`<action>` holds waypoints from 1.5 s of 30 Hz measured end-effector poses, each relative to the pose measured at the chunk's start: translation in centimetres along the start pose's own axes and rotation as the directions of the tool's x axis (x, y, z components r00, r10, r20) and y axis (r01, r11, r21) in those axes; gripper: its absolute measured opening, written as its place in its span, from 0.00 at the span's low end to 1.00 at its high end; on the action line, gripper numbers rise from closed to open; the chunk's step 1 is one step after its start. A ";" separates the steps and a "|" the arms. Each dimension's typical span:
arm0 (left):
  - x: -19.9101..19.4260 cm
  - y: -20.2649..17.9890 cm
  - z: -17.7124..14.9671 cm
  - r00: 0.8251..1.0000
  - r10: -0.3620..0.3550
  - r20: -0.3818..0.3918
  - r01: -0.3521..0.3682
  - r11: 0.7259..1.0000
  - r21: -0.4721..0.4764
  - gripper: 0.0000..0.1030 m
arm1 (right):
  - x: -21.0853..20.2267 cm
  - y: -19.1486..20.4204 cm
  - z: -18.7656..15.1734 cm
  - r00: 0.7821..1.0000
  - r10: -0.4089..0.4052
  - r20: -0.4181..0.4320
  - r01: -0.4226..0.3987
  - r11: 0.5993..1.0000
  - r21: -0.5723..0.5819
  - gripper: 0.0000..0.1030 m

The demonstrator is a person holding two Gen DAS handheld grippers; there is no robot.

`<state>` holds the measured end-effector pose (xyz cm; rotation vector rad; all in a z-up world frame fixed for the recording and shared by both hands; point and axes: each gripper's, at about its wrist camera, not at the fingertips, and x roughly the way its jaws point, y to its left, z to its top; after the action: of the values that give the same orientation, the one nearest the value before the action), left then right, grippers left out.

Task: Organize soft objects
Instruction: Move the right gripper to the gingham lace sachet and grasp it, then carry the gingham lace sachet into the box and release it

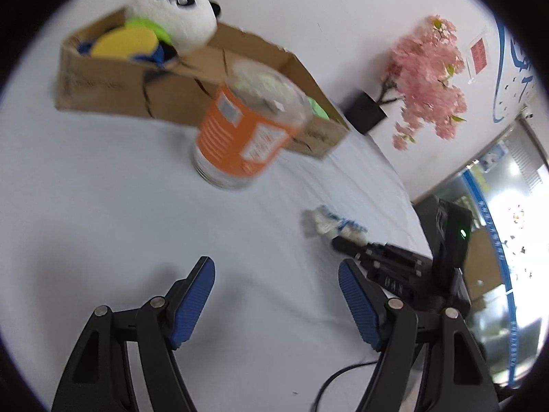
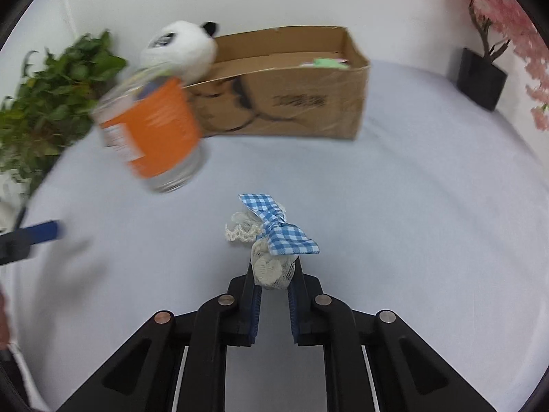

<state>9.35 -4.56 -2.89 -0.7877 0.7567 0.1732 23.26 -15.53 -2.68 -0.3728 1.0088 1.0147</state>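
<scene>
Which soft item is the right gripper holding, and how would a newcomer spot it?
Start at the brown cardboard box on the white tablecloth, then come nearer, past the orange-labelled clear jar. Pinched in the right gripper is a blue-and-white gingham bow with cream lace, the only checked fabric here.

A blue-and-white checked bow (image 2: 279,228) with cream lace, an orange-labelled jar (image 2: 151,134), a brown box (image 2: 291,103) and pink blossoms (image 1: 432,79) are seen.

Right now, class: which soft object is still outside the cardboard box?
The blue gingham bow, pinched in the right gripper; the panda plush already sits in the cardboard box.
</scene>
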 end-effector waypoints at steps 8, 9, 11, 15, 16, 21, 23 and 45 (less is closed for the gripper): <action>3.2 0.1 -1.9 0.980 -0.132 -0.151 0.122 0.990 -0.070 0.72 | -1.9 6.1 -5.6 0.991 0.123 -0.049 -0.125 0.991 -0.041 0.28; 3.2 0.1 -2.1 0.975 -0.155 -0.160 0.144 0.986 -0.080 0.72 | -2.4 6.4 -6.1 0.991 0.120 -0.054 -0.122 0.992 -0.043 0.35; 3.5 0.1 -2.7 0.968 -0.180 -0.173 0.166 0.982 -0.093 0.72 | -3.9 6.7 -7.2 0.988 0.148 -0.037 -0.150 0.987 -0.055 0.65; 4.4 -0.1 -3.2 0.959 -0.214 -0.187 0.194 0.974 -0.121 0.70 | -6.0 6.5 -8.0 0.987 0.162 -0.003 -0.161 0.980 -0.113 0.65; 4.6 -0.1 -3.1 0.957 -0.223 -0.186 0.201 0.971 -0.130 0.70 | -6.0 6.4 -7.9 0.988 0.155 -0.002 -0.154 0.981 -0.114 0.65; 5.8 -0.1 -2.6 0.959 -0.222 -0.177 0.192 0.966 -0.171 0.55 | -3.9 6.0 -6.4 0.983 0.178 -0.041 -0.181 0.979 -0.092 0.57; 6.3 0.1 -2.3 0.961 -0.209 -0.181 0.176 0.967 -0.185 0.40 | -3.3 6.6 -6.0 0.981 0.191 -0.044 -0.194 0.975 -0.111 0.49; 16.2 -9.9 5.3 0.944 -0.206 -0.258 0.228 0.972 0.060 0.08 | -4.1 -3.7 -2.7 0.986 -0.148 0.080 0.140 0.985 0.099 0.09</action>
<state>28.07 -10.00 -5.62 -0.8102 0.9025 -0.1619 24.32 -21.46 -1.31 -0.3171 0.9330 0.8432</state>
